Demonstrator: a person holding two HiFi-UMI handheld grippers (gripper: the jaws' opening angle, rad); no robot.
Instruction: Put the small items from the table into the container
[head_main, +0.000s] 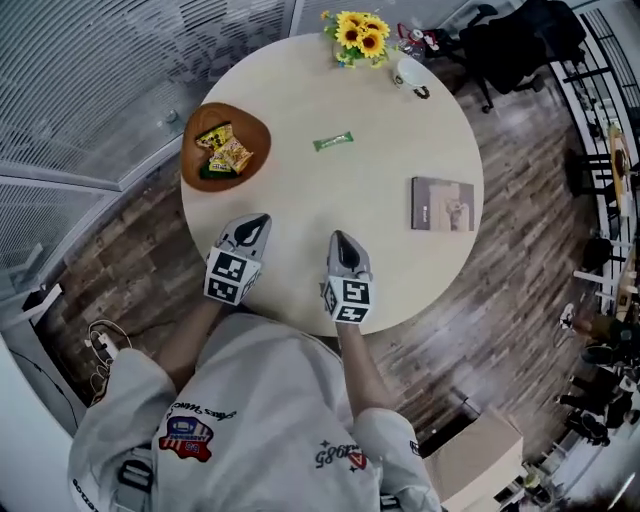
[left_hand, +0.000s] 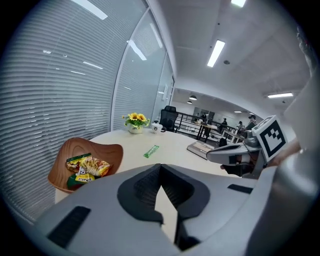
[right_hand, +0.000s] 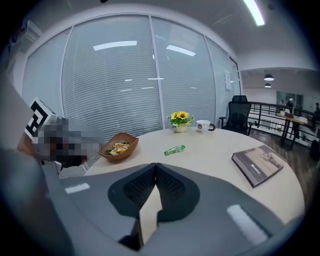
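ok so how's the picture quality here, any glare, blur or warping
Head view: sharp, evenly lit, table in focus, room edges bowed. Left gripper view: heavy fisheye, dark corners, ceiling light blown out, green packet crisp. Right gripper view: light streaks reflected on the glass wall, book sharp.

The head camera hangs high over the round table (head_main: 400, 260) and looks almost straight down, with the wearer's shoulders at its bottom edge. The cameras riding on the left gripper (head_main: 261, 219) and right gripper (head_main: 338, 237) sit low by the near edge, facing across the tabletop toward the blinds (right_hand: 115, 90). All three views share the wooden bowl (head_main: 252, 124), green packet (head_main: 333, 141), sunflowers (head_main: 361, 34) and book (head_main: 442, 203).
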